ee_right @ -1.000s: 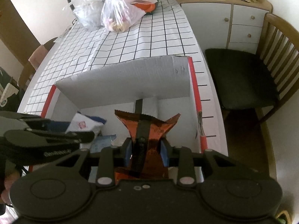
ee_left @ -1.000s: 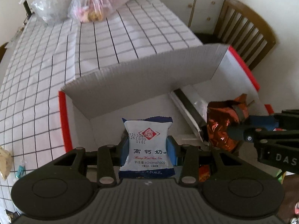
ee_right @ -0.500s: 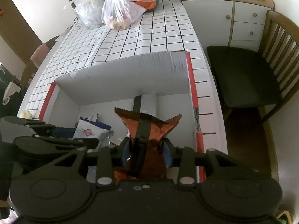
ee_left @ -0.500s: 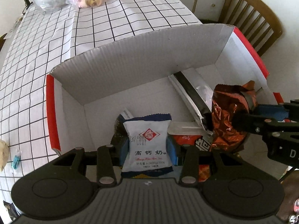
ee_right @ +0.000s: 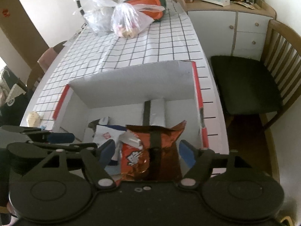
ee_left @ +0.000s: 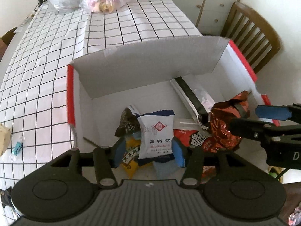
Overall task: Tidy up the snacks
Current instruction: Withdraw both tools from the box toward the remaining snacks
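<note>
Just released over the box [ee_left: 131, 71]: left gripper [ee_left: 148, 150] newly spread, blue pads clear of the white packet [ee_left: 157, 133], which stands between them on the pile inside. Same at the right gripper [ee_right: 146, 152], jaws just swung wide, pads off the brown foil bag [ee_right: 161, 150], now slumped against a red packet [ee_right: 131, 158] on the box floor. A second ago, both snacks clamped above the opening; now both down inside and let go. By the look of it, two more snacks stowed, both claws free for the next pick. Beside the white packet, a yellow packet [ee_left: 131, 158] and a dark one [ee_left: 128, 122]; further in, a silver strip [ee_left: 190, 99] along the floor. Beyond the box's back flap, a table under a white checked cloth [ee_left: 131, 24]; loose bits near its left edge, a small blue wrapper [ee_left: 17, 147] among them, possibly still to be gathered. At the far end, two plastic bags [ee_right: 129, 20] and an orange-rimmed container [ee_right: 148, 7]. To the right, a wooden chair [ee_right: 263, 86] with a dark seat, then a white cabinet [ee_right: 235, 28] with clutter on top.
</note>
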The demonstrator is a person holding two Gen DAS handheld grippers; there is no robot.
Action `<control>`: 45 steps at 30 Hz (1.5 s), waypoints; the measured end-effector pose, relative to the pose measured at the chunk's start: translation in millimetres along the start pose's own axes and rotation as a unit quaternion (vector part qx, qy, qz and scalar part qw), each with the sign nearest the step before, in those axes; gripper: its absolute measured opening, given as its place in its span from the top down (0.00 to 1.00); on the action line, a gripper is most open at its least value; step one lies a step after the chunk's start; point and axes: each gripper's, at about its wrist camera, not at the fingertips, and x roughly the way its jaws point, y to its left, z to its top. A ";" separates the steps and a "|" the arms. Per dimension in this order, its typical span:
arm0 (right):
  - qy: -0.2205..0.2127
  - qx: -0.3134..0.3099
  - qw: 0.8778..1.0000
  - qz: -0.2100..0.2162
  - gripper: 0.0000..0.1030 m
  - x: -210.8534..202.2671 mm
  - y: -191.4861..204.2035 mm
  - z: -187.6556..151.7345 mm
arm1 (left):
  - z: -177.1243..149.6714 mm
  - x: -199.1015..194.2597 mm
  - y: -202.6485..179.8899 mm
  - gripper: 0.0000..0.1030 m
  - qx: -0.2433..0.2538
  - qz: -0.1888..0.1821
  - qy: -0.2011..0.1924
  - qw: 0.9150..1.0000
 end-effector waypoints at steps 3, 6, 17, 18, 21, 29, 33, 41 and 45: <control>-0.005 -0.005 1.000 0.006 0.25 -5.6 8.6 -2.5 | -6.2 -13.9 4.6 0.47 -0.005 -0.006 -0.015 1.000; -0.012 -0.010 1.000 0.008 0.21 -13.0 18.1 -4.7 | -13.4 -28.2 10.2 0.46 -0.009 -0.007 -0.031 0.999; -0.043 -0.027 0.999 0.017 0.12 -42.5 57.7 -18.2 | -37.0 -74.9 33.7 0.41 -0.016 -0.018 -0.081 0.996; -0.046 -0.028 0.998 0.018 0.11 -44.8 61.6 -19.2 | -39.8 -79.9 36.4 0.40 -0.015 -0.018 -0.086 0.996; -0.055 -0.029 0.998 0.020 0.10 -51.7 74.3 -22.6 | -48.0 -91.1 43.9 0.38 -0.013 -0.021 -0.097 0.995; -0.071 -0.030 0.996 0.033 0.06 -60.6 113.0 -38.1 | -76.5 -117.2 75.7 0.33 -0.008 -0.028 -0.120 0.992; -0.074 -0.031 0.996 0.038 0.04 -58.8 136.1 -46.3 | -92.4 -128.3 96.4 0.31 -0.010 -0.028 -0.132 0.991; -0.095 -0.051 0.993 0.041 0.01 -51.5 184.2 -62.6 | -121.6 -141.0 146.5 0.29 -0.023 -0.020 -0.147 0.989; -0.091 -0.053 0.994 0.039 0.01 -41.7 205.4 -69.2 | -137.5 -144.4 176.2 0.26 -0.030 -0.015 -0.149 0.988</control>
